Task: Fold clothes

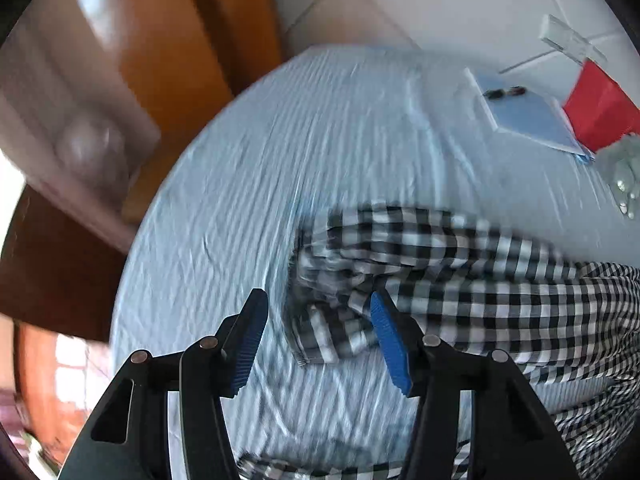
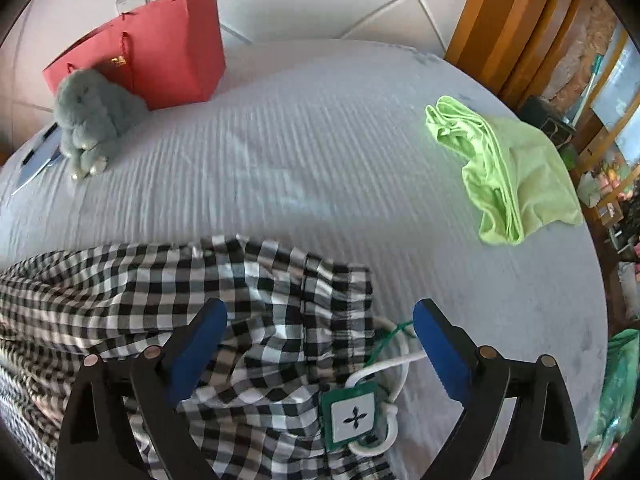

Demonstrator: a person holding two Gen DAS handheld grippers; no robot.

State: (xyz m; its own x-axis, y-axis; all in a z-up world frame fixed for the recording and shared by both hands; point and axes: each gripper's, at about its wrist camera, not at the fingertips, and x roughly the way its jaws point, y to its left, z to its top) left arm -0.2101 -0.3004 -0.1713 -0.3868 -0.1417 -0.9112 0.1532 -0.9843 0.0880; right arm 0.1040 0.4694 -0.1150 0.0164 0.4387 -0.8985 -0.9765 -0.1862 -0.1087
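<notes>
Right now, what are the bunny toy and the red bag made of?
The bunny looks like soft grey plush: its fuzzy pile blurs the outline. The red bag looks like stiff matte paper or card: flat panels, sharp creases, cord handles. I can't be certain of either.

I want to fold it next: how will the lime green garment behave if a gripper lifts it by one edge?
The green garment lies crumpled in soft folds, so it will probably hang limp rather than hold shape. It looks thin, so likely light. Its layers may slide apart on the sheet.
</notes>
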